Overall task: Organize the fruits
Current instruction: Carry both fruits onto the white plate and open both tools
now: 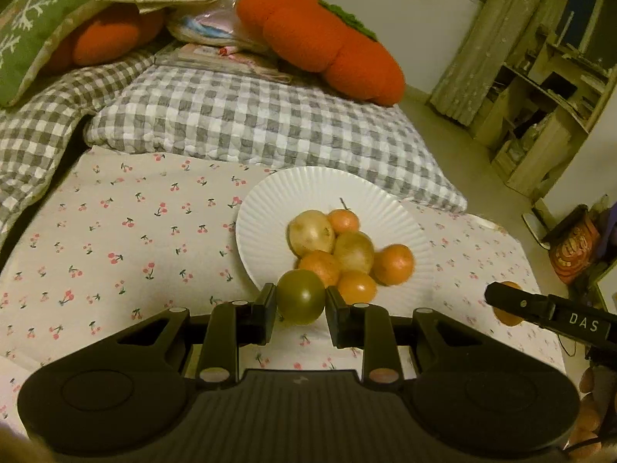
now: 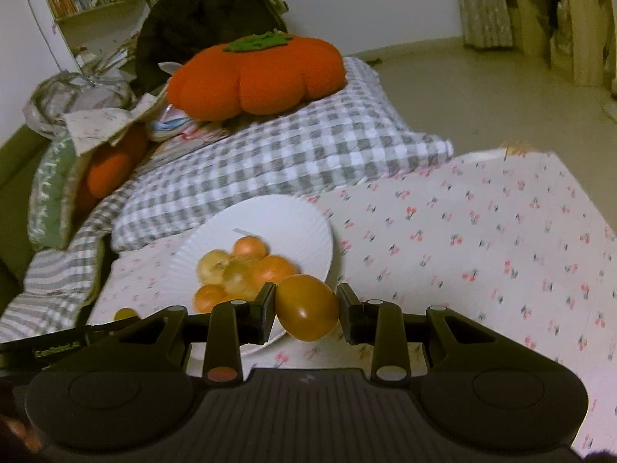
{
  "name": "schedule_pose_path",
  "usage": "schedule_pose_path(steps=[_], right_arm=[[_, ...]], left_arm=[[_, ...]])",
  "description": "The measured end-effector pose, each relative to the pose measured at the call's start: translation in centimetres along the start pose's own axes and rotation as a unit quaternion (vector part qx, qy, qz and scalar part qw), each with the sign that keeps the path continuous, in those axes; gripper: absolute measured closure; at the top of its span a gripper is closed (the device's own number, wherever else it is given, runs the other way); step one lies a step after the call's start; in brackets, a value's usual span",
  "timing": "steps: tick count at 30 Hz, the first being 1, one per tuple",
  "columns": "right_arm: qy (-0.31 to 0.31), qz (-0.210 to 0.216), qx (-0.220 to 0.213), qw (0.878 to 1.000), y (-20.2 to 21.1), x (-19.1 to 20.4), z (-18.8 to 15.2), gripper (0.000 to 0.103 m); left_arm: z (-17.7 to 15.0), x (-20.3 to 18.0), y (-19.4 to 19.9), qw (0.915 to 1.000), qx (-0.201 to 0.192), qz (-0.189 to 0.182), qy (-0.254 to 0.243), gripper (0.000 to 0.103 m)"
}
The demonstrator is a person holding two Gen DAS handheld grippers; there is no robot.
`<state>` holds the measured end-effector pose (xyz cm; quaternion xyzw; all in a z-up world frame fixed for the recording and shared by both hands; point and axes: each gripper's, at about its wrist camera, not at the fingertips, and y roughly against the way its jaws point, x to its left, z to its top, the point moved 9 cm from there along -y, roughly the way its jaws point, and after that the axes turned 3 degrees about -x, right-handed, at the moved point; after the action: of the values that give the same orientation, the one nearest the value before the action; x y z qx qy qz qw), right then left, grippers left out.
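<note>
A white ribbed plate point(image 1: 270, 196) point(image 2: 297, 220) lies on the cherry-print cloth and bears a heap of orange and pale yellow fruits point(image 1: 349, 250) point(image 2: 239, 270). My left gripper point(image 1: 300, 305) is shut on a small green round fruit point(image 1: 300, 297), held just at the plate's near rim. My right gripper point(image 2: 307, 306) is shut on an orange-yellow fruit point(image 2: 306, 306), held beside the plate's right near edge. In the left wrist view the right gripper's finger shows at the right with its orange fruit point(image 1: 507, 314). In the right wrist view the green fruit point(image 2: 125, 314) shows at lower left.
A grey checked pillow point(image 1: 250, 115) point(image 2: 300, 146) lies behind the plate, with an orange pumpkin cushion point(image 1: 320, 42) point(image 2: 258, 73) on it. A green cushion point(image 1: 34, 27) sits far left. The bed's edge drops to the floor point(image 1: 462, 146) on the right, where wooden shelves point(image 1: 547, 96) stand.
</note>
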<state>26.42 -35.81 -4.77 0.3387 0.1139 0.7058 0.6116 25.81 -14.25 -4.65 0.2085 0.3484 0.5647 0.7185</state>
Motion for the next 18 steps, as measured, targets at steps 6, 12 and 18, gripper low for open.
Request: schedule_pose_path(steps=[6, 12, 18], right_arm=[[0.024, -0.016, -0.009, 1.000, -2.9, -0.4, 1.2, 0.072], [-0.002, 0.009, -0.008, 1.000, -5.9, -0.6, 2.0, 0.072], [-0.010, 0.029, -0.008, 0.999, -7.6, -0.2, 1.7, 0.072]], left_arm=[[1.2, 0.8, -2.8, 1.0000, -0.003, 0.006, 0.002, 0.090], [2.1, 1.3, -5.0, 0.9999, -0.004, 0.000, 0.013, 0.090], [1.9, 1.3, -6.5, 0.9999, 0.001, -0.007, 0.011, 0.090]])
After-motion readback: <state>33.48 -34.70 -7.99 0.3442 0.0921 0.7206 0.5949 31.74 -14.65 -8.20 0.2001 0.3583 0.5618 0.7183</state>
